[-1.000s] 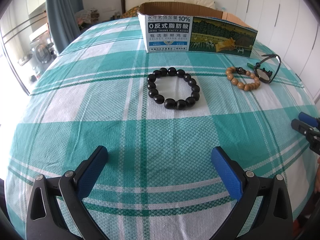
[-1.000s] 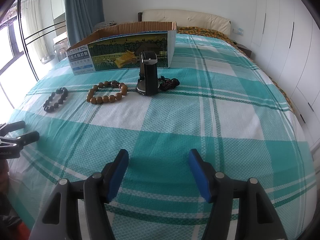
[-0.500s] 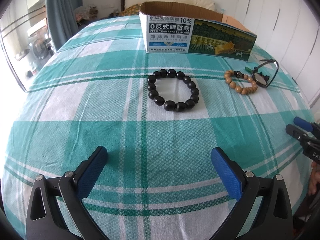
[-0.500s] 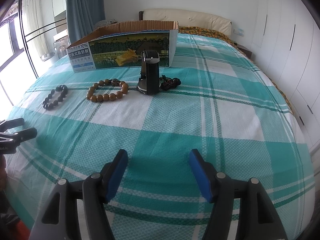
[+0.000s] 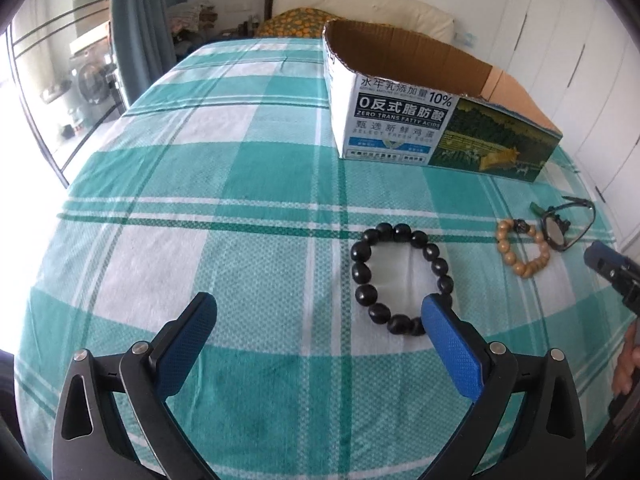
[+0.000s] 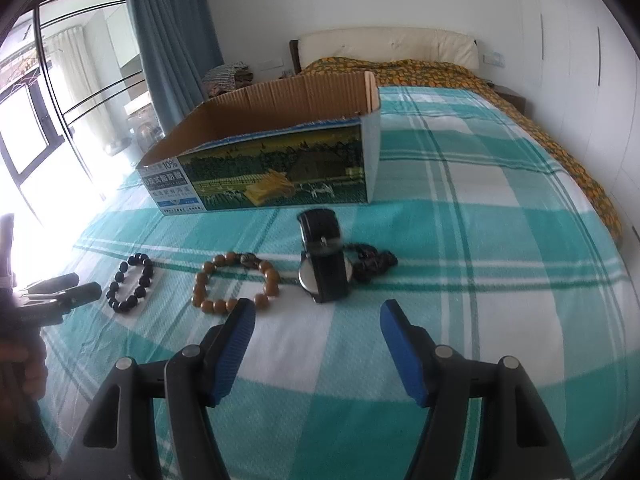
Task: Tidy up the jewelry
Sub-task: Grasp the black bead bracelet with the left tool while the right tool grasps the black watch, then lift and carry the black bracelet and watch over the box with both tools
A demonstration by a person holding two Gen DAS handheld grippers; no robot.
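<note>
A black bead bracelet lies on the checked teal bedspread, just ahead of my left gripper, whose jaws stand wide open with nothing between them. The right fingertip overlaps the bracelet's near edge in the picture. To its right lie a brown bead bracelet and a black watch. In the right wrist view the watch stands on its strap straight ahead of my open right gripper. The brown bracelet lies by its left fingertip, and the black bracelet farther left.
An open cardboard box stands behind the jewelry. A small dark corded item lies right of the watch. A person's hand holds each gripper at the frame edges. Windows and a curtain are on the left, wardrobe doors on the right.
Both grippers have moved forward over the bed toward the jewelry. The black bracelet now sits near the left gripper's right finger, and the watch and brown bracelet are closer to the right gripper.
</note>
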